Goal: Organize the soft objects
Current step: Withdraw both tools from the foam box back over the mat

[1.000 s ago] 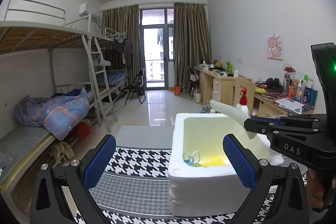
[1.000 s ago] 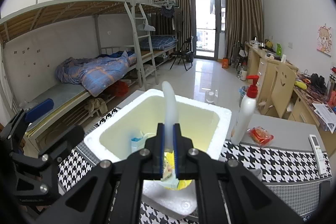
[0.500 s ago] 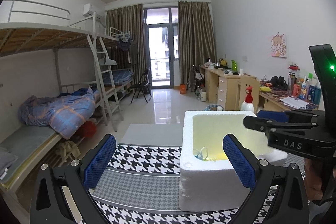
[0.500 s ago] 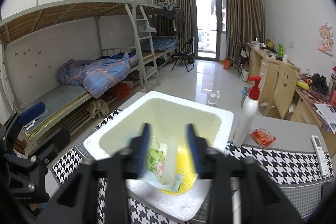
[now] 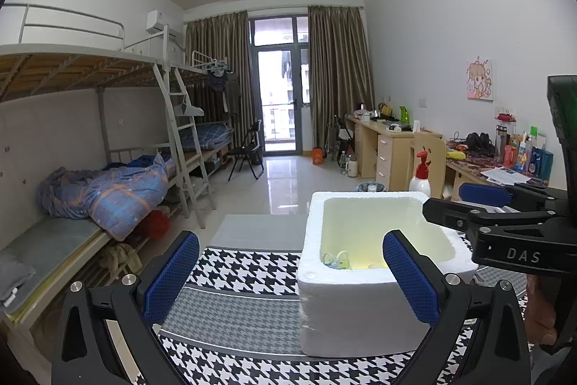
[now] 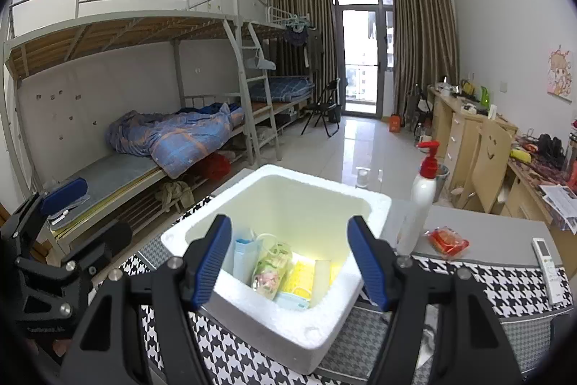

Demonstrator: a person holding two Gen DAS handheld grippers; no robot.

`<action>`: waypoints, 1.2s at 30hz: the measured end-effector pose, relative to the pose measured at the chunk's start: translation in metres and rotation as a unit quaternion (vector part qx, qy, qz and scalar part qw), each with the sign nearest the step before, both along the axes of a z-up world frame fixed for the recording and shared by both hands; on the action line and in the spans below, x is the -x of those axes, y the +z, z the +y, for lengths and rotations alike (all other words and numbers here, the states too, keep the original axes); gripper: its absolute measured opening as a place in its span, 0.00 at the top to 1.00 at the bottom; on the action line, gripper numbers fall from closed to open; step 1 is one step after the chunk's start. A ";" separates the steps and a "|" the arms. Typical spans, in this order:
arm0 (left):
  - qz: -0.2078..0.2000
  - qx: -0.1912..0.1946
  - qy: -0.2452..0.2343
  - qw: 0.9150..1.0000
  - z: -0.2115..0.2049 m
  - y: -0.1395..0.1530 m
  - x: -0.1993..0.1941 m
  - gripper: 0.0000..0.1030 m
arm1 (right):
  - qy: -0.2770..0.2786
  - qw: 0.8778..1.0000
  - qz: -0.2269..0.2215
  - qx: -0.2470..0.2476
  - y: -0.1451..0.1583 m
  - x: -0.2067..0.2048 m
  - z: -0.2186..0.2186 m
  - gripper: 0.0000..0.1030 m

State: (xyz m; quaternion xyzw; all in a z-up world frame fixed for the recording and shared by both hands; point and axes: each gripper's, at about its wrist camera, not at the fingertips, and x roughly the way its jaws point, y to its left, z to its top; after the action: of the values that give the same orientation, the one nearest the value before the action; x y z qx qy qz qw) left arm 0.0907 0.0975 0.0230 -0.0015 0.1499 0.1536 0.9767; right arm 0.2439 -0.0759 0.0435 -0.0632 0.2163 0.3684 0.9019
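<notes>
Matte black grippers, blue pads

Left gripper [image 5: 290,276] and right gripper [image 6: 294,257]: ribbed blue fingertips, silver screws, white "DAS" lettering, green light.

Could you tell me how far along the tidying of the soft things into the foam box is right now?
Done: several soft packets lie inside the foam box. In hand: nothing; the right gripper has just been opening, empty, above the box, and the left gripper is open and empty. Left: possibly the red packet on the table beside the pump bottle.

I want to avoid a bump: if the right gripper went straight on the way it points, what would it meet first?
Probably the soft packets inside the white foam box; the open right gripper aims down into it, though depth is uncertain.
</notes>
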 end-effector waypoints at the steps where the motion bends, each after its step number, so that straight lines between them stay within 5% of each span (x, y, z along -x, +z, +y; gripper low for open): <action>1: 0.000 0.000 0.000 1.000 -0.001 0.000 0.001 0.01 | 0.001 1.000 -0.001 -0.001 0.001 0.001 -0.002 0.26; 36: -0.011 -0.008 -0.101 0.995 -0.094 0.009 -0.012 0.01 | -0.089 0.995 -0.027 -0.025 0.005 0.010 -0.099 0.24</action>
State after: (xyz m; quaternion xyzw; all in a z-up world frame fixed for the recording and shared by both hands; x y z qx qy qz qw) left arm 0.1031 0.0033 0.0317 0.0193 0.1371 0.0553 0.9888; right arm 0.2339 -0.1745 0.0489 -0.0311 0.1872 0.2903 0.9379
